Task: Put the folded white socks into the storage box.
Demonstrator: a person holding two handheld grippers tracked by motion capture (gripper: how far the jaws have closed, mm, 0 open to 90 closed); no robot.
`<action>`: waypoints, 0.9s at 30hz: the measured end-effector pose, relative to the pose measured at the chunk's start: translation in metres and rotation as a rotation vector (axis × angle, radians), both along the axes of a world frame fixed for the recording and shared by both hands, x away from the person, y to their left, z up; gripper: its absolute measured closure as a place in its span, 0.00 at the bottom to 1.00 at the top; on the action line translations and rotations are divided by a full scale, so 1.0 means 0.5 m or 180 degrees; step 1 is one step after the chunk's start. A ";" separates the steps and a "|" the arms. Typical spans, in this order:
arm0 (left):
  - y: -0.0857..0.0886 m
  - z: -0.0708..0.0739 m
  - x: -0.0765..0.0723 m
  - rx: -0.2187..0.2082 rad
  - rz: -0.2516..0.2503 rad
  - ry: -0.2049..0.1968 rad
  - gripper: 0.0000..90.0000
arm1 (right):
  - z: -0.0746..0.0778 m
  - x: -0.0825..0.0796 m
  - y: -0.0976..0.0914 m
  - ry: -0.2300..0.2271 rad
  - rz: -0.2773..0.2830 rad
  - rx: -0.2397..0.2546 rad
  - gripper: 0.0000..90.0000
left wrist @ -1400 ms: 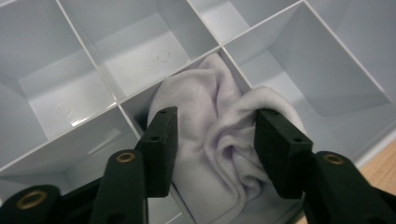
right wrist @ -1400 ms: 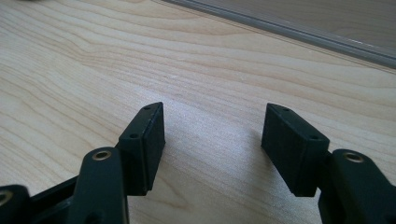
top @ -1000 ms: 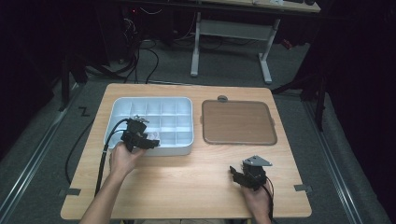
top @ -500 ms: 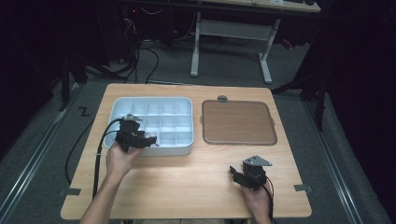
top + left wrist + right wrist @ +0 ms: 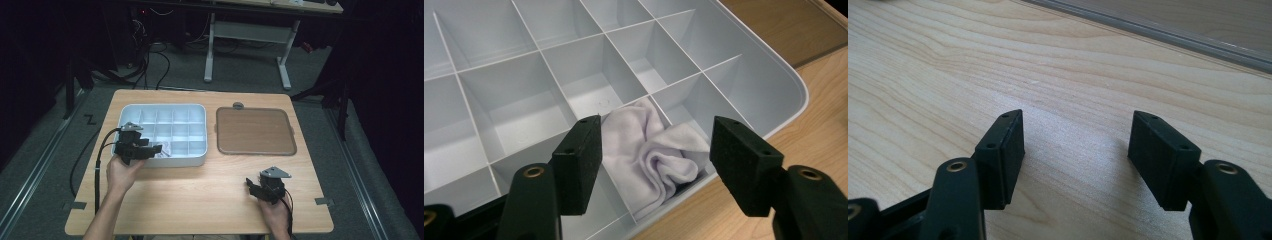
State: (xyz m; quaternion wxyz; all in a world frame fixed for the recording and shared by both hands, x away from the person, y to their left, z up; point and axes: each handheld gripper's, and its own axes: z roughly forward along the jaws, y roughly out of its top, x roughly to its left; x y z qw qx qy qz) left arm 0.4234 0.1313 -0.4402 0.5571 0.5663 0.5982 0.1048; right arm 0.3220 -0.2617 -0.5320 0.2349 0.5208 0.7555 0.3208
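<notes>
High view is showing the left gripper point(image 5: 159, 148) hanging over the near edge of the pale compartment tray point(image 5: 200, 111), with its jaws standing wide apart and nothing between the pads. The white cloth point(image 5: 165, 148) is sitting bunched in a compartment of the tray's near row, just beyond the jaws; from up here it is reading as little more than a small pale smudge, partly covered by the gripper body. The left hand point(image 5: 121, 173) is gripping the tool from below, and its forearm is running off the bottom edge.

In the left gripper view the cloth point(image 5: 655, 155) is lying crumpled below and between the two open pads, which are not touching it; its lower part is dropping out of sight behind the compartment wall. The tray point(image 5: 774, 95) is being cut off at the top and left of that view.

The right gripper point(image 5: 253, 187) is resting low over bare table point(image 5: 200, 200) near the front right corner, well apart from the tray and from the brown lid point(image 5: 255, 131) beside it. In the right gripper view its jaws are standing open over plain wood grain point(image 5: 1058, 65).

No lettering, brand or label is showing legibly on anything.
</notes>
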 end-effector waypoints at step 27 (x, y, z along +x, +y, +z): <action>0.065 0.014 -0.046 -0.0149 0.0183 -0.0135 0.42 | 0.000 0.000 0.000 0.0001 0.0001 0.0002 0.44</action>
